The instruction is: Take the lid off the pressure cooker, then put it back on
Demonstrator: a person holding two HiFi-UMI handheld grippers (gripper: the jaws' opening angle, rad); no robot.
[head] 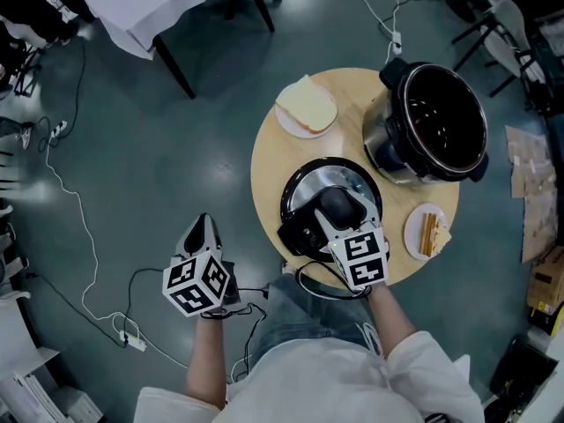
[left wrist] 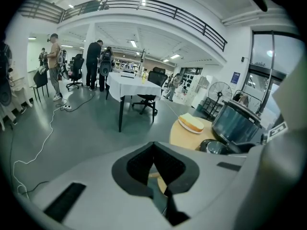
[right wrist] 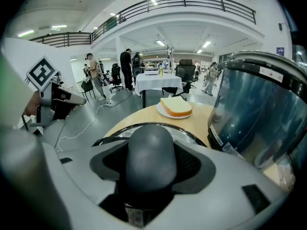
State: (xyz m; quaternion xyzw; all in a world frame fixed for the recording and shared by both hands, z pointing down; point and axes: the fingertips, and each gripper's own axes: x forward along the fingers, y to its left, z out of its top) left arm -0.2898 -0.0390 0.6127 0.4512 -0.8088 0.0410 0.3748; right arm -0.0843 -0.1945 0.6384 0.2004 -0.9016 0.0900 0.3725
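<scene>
The pressure cooker's lid (head: 342, 176) lies flat on the round wooden table (head: 273, 161), near its front edge. My right gripper (head: 331, 211) is shut on the lid's dark handle (right wrist: 151, 150), one pad on each side of it. The steel rim of the lid (right wrist: 144, 126) shows just beyond the handle. The open pot (head: 438, 122) stands at the table's back right, close beside the lid (right wrist: 261, 109). My left gripper (head: 204, 229) hangs over the floor left of the table, shut and holding nothing (left wrist: 153, 145). From there the pot (left wrist: 237, 124) is seen at the right.
A plate of sliced bread (head: 307, 108) sits at the table's back left. A small plate with a snack (head: 428, 233) lies at its right edge. Cables (head: 84, 236) trail over the floor. A cloth-covered table (head: 167, 7) stands at the back left, and people stand far off.
</scene>
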